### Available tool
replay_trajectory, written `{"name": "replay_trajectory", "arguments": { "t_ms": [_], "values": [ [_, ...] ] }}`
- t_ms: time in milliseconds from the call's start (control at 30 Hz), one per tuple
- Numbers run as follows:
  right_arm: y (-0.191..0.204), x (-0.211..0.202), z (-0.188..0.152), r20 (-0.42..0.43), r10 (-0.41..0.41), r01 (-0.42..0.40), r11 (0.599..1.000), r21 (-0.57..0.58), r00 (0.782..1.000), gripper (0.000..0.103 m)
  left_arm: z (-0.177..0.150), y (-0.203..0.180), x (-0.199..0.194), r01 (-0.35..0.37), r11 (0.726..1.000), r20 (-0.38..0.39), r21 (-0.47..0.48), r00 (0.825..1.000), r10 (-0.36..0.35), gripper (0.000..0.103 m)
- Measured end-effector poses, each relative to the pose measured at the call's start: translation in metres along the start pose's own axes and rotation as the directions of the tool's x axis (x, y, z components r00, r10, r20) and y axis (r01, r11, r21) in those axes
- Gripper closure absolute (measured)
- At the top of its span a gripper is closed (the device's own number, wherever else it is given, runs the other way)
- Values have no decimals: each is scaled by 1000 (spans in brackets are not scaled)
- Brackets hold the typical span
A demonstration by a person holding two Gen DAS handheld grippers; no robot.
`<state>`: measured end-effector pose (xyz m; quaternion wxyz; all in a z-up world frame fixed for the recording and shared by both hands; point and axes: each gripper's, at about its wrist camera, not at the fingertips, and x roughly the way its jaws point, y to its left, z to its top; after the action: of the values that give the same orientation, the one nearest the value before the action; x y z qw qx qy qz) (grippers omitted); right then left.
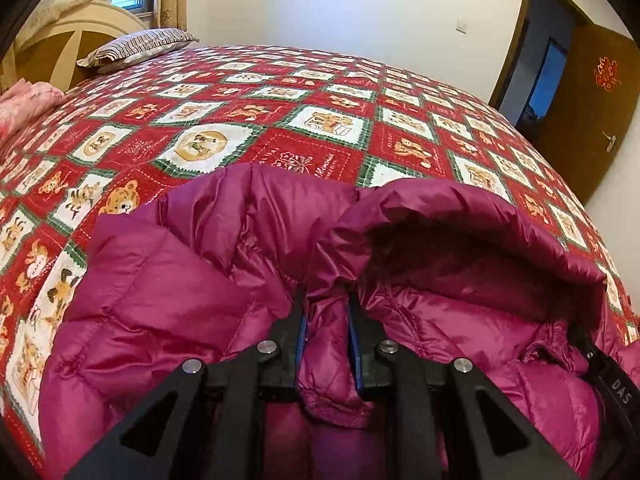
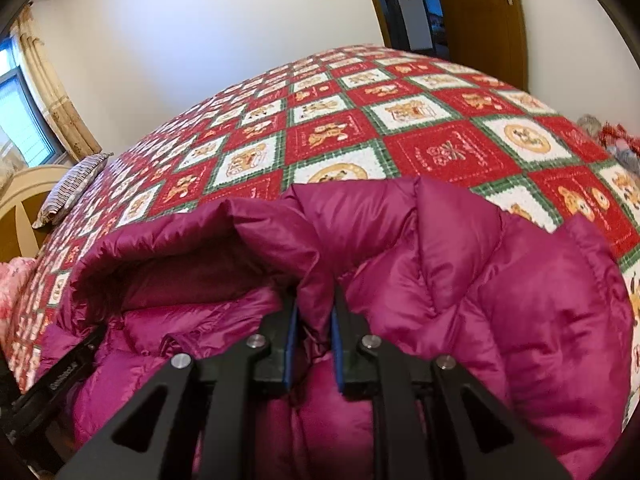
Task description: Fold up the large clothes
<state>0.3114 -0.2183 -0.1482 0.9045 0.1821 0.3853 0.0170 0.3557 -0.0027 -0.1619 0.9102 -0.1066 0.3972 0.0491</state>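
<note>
The bed (image 1: 320, 112) is taking up most of both views, and its red, white and green patchwork cover is spreading out flat toward the far wall. The jacket (image 1: 168, 300), a large puffy magenta one with a hood, is lying at the near edge of the bed, bunched and partly lifted toward the cameras. Its hood (image 1: 460, 240) is gaping open between the 2 grippers, on the side of the jacket away from the bed's headboard in the left view.

The left gripper (image 1: 326, 320) is pinching a ridge of the jacket's fabric beside the hood; its jaws are pressing in on the puffy cloth from both sides. The right gripper (image 2: 314, 312) is doing the same on the other side of the hood, with its jaws clamping a narrow fold. A striped pillow (image 1: 140, 46) is sitting at the far head corner of the bed, well apart from the jacket.

The risk here is looking like slippage: the shell is shiny and slick, and the padding is springing back, so a thin pinch may be sliding out as the jacket is being lifted or swung. The loose hood may also be flopping into the fold and leaving a lump, and uneven pulling by the 2 grippers could be skewing the jacket on the bed.
</note>
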Motion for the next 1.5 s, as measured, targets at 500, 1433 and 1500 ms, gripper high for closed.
{"name": "replay_trajectory", "arguments": {
  "t_ms": [500, 1433, 1500],
  "values": [
    [45, 13, 51, -65, 28, -27, 999, 18, 997, 76, -2, -1, -2, -5, 1000, 16, 9, 1000, 5, 84],
    [50, 25, 11, -4, -57, 55, 990, -129, 998, 81, 66, -73, -7, 42, 974, -3, 224, 999, -42, 37],
    [50, 26, 11, -3, -52, 51, 991, -126, 999, 81, 53, -75, 13, -19, 962, -36, 272, 999, 30, 37]
  ]
}}
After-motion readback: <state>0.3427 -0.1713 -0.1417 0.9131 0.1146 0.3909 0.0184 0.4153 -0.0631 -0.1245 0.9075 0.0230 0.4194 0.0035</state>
